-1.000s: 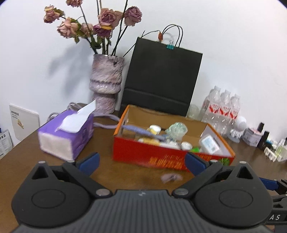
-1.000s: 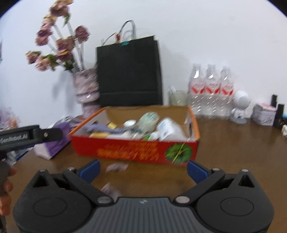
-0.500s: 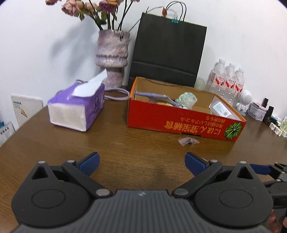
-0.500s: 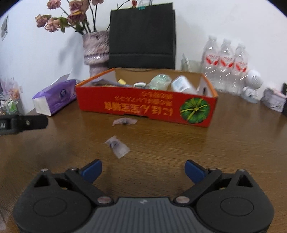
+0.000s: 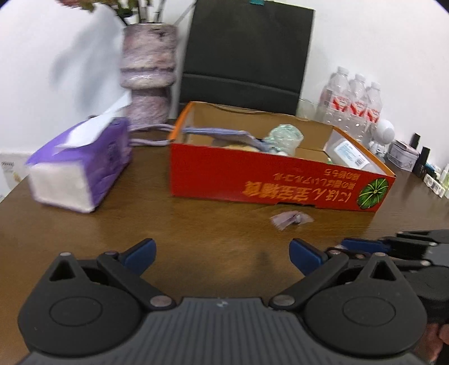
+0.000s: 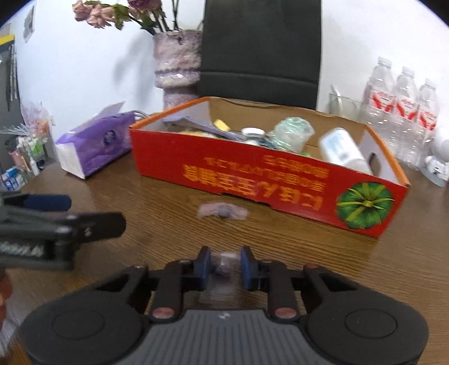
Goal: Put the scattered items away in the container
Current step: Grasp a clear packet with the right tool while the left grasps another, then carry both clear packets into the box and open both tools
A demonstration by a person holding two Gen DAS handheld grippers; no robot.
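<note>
Low over the table (image 6: 308, 258), the right gripper (image 6: 223, 266) is closing on a seemingly wrapped candy (image 6: 223, 265).

A purple tissue pack (image 5: 81, 165) lies on the brown wooden worktop (image 5: 174, 224), beside a mottled purple vase (image 5: 148, 70) of dried roses (image 6: 112, 14). A black paper bag (image 5: 247, 56) stands against the wall, with 3 water bottles (image 5: 353, 104) to its right
</note>
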